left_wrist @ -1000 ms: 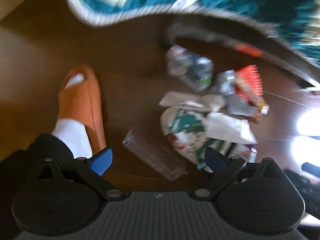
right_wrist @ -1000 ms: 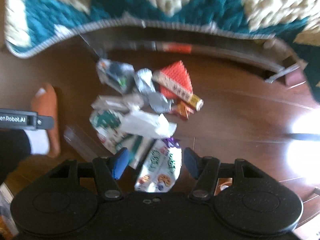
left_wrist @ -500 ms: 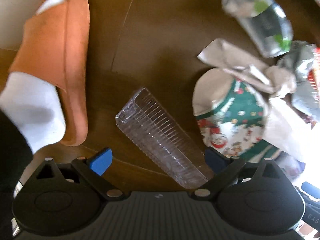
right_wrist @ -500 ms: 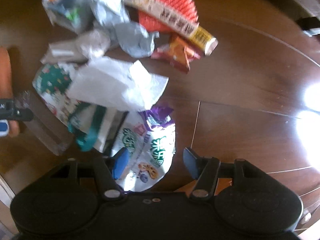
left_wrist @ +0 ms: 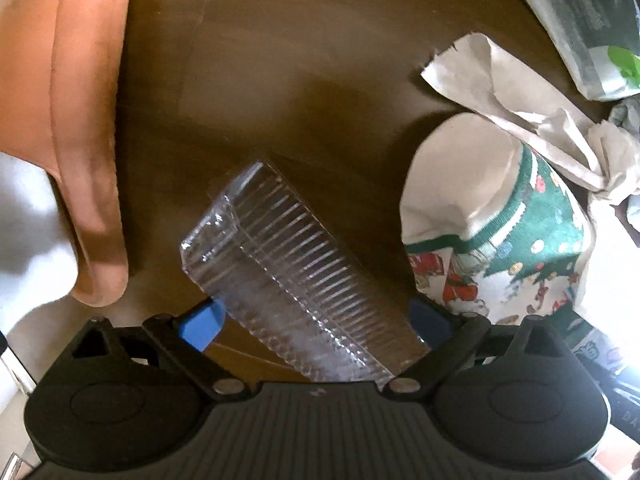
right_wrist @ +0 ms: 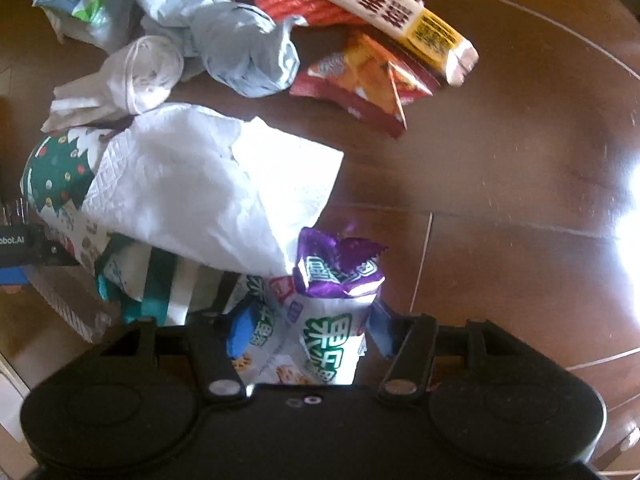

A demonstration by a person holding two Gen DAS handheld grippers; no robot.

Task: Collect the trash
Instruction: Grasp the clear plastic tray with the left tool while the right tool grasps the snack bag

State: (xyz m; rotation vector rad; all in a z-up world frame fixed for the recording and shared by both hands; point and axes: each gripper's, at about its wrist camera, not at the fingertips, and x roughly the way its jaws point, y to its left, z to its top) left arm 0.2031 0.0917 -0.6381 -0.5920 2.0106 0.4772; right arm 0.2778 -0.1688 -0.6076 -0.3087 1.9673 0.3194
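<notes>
Trash lies in a heap on a dark wooden floor. My left gripper [left_wrist: 316,318] is open, its blue pads on either side of a clear ribbed plastic tray [left_wrist: 292,280] lying on the floor. My right gripper [right_wrist: 308,328] is open around a white snack bag with a purple torn top [right_wrist: 336,308]. A white paper napkin [right_wrist: 212,188] lies over a Christmas-print paper cup [right_wrist: 56,176], which also shows in the left wrist view [left_wrist: 500,236].
An orange slipper [left_wrist: 68,120] on a white-socked foot is left of the tray. Brown paper [left_wrist: 512,100], grey crumpled bags [right_wrist: 240,48], a red-orange wrapper [right_wrist: 360,80] and a long snack box [right_wrist: 384,8] lie beyond. The left gripper shows in the right wrist view [right_wrist: 16,256].
Both grippers have come down closer to the floor. The left one now straddles the clear tray and the right one straddles the purple-topped bag. Both jaws stay open.
</notes>
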